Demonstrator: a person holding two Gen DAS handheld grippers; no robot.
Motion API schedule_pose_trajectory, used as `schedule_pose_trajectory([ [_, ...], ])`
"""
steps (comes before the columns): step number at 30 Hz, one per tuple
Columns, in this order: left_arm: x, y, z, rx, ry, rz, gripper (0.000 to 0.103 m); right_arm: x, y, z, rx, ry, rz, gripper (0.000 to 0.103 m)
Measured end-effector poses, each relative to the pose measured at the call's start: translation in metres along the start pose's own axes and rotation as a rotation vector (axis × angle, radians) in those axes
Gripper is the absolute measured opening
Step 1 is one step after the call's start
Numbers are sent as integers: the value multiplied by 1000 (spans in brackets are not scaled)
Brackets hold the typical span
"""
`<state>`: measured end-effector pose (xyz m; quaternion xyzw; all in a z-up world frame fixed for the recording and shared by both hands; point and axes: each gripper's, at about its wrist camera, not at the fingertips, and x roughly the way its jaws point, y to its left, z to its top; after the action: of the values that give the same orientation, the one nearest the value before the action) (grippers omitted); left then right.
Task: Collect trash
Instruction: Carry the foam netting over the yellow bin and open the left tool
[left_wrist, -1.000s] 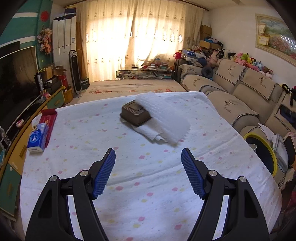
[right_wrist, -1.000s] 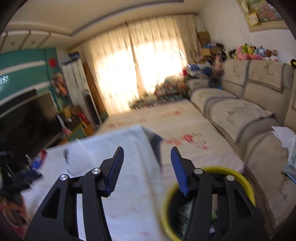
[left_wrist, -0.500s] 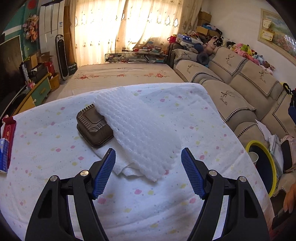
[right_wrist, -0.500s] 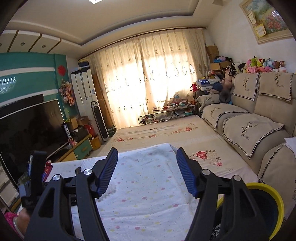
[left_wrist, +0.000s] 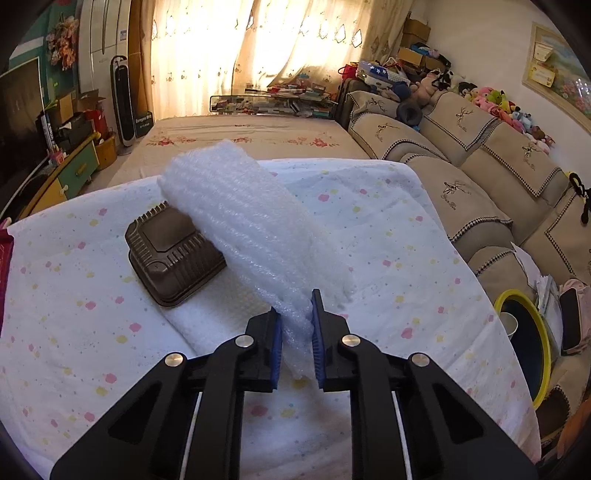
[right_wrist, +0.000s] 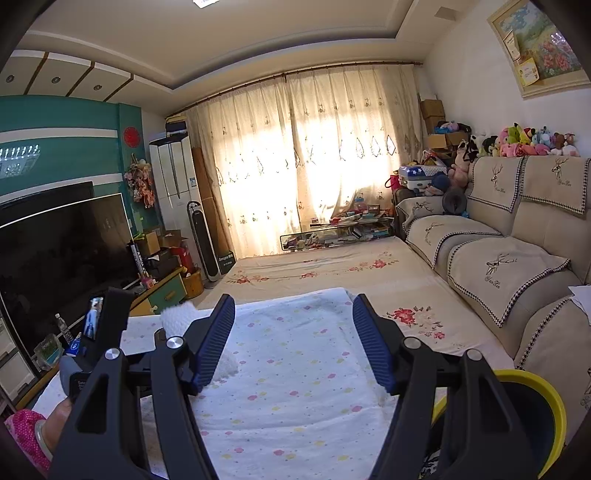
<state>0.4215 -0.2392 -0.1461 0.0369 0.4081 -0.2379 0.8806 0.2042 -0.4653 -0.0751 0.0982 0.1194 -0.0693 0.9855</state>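
A white sheet of bubble wrap (left_wrist: 251, 229) lies slanted over a brown plastic food tray (left_wrist: 173, 254) and a white paper towel (left_wrist: 229, 314) on the dotted tablecloth (left_wrist: 388, 240). My left gripper (left_wrist: 295, 314) is closing on the near end of the wrap, and its blue pads squeeze it. In the right wrist view my right gripper (right_wrist: 293, 314) stands open above the table with nothing between its fingers. The far end of the bubble wrap (right_wrist: 181, 315) shows to its left. A yellow-rimmed bin (left_wrist: 543, 350) stands off the table's right edge, also seen as the bin (right_wrist: 546, 406) at lower right.
A sofa (left_wrist: 461, 177) runs along the right beside the bin. A low bed-like platform (left_wrist: 251, 136) lies beyond the table. A TV (right_wrist: 62, 251) and cabinet line the left wall. A person's hand (right_wrist: 55, 413) holds the left tool.
My left gripper moved forward to the bubble wrap and closed on its near end. The right gripper swung from above the bin toward the table, then held still with its jaws a little wider.
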Motion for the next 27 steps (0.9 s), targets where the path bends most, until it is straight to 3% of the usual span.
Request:
schedule_pose_trajectory([
  [10,-75,-41,-16,117,-87,-9,13,-6,-11,2,13,3,-30,63],
  [14,-104,-72,-29,198,-96,-30,13,-32,-31,9,7,-5,-77,63],
  [20,-127,-137,-45,298,-85,-132,13,-97,-97,3,41,11,-200,66],
  [27,-116,-237,-65,420,-17,-271,13,-174,-179,-34,122,45,-384,67],
])
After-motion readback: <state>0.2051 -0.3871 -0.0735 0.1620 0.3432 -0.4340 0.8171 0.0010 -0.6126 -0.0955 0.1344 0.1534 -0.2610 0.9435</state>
